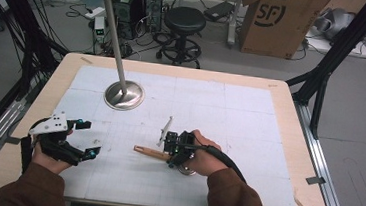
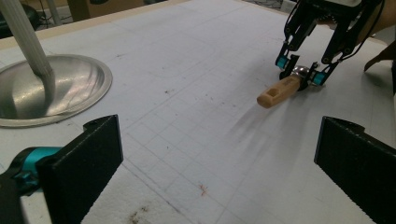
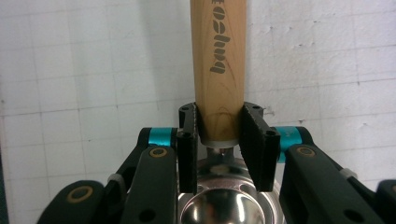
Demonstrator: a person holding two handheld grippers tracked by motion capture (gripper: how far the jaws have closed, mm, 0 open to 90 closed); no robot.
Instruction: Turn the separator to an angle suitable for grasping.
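Status: the grasp is made, and the lift and any placing are, by the look of it, still to come. The right tongs are clamped on the wooden handle of a ladle, at the end where the handle meets the metal bowl. The two black pads press on opposite sides of the wood.

Position of the ladle: it lies on the white gridded worktop, near the person's edge and right of centre. The handle points away from the right tongs toward the left side of the worktop. The bowl sits under the right hand.

The left tongs stand apart with nothing between them, well clear of the ladle, and face it across the worktop.

A metal stand base with an upright pole rests farther back, untouched.
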